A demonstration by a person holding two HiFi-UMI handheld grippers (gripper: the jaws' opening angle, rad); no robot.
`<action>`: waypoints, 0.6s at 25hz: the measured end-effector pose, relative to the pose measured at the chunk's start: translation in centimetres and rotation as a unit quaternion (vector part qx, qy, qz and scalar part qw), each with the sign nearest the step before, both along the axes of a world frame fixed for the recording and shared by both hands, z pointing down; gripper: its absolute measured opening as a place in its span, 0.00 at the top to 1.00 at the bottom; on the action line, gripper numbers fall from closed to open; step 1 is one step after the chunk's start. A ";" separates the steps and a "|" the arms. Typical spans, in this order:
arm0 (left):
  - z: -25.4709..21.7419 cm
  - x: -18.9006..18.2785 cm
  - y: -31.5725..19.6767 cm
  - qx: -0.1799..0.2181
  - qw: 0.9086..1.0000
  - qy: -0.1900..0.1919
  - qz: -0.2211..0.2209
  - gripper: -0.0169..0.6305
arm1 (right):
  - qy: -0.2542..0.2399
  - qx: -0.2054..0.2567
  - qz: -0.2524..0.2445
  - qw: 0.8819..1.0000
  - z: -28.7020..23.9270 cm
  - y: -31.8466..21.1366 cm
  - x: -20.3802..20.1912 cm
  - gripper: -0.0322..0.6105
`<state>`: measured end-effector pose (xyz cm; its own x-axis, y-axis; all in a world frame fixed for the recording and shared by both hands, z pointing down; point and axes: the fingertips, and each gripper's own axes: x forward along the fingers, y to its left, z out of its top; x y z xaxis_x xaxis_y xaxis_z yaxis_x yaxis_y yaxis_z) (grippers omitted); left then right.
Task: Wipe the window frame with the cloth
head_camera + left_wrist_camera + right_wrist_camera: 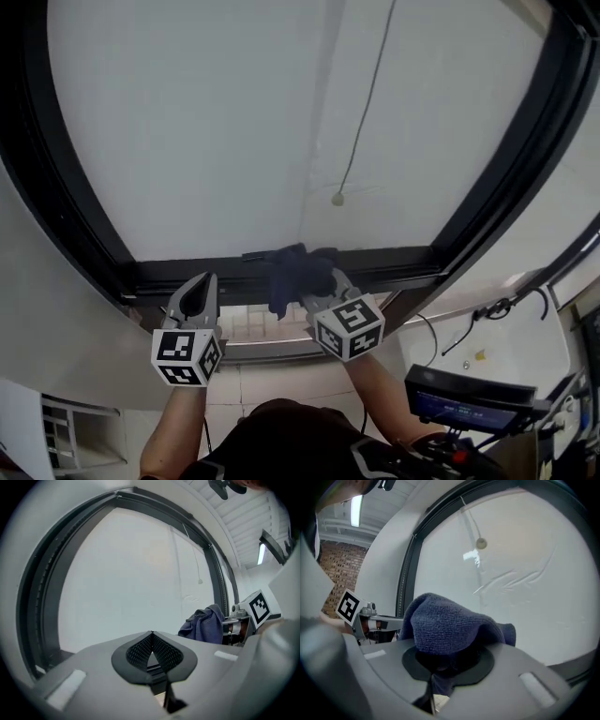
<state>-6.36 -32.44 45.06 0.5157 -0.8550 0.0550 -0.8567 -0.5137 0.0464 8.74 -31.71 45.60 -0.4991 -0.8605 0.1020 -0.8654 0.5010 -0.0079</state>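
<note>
my right tool (317, 287) is clenched on the dark blue cloth (292, 270). in the right gripper view the cloth (445, 620) bulges up out of the jaws in a thick fold that hides both tips, and a thin tail of it hangs down below the tool (447, 660). from the head view the bunched cloth sits on the bottom rail of the black window frame (394, 261), about midway along it, with the pale glass (234, 122) rising behind it.

my left tool (197, 296) is clenched too, and grasps nothing: in the left gripper view its ribbed pads (140, 649) meet at the tips, with only a small gap lower down. it hovers just to the left of the right tool, near the same bottom rail; i cannot tell whether it touches the rail. in that view the cloth (206, 624) and the right tool (240, 623) show off to the side, in front of the frame's right upright.

a thin cord (367, 98) hangs down in front of the glass and ends in a small knob (337, 199) above the cloth.
</note>
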 end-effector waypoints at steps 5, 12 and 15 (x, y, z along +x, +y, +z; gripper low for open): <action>-1.7 5.5 1.3 0.032 0.999 -0.028 0.020 0.98 | -0.011 -0.003 0.020 1.000 -1.0 2.3 5.7 0.87; -1.5 10.6 3.2 0.002 1.000 -0.015 0.019 0.98 | -0.017 -0.002 0.021 1.000 -1.9 5.1 10.9 0.87; -1.5 12.4 4.7 0.000 0.999 -0.026 0.021 0.98 | -0.017 -0.007 0.006 1.000 -1.8 6.0 12.0 0.88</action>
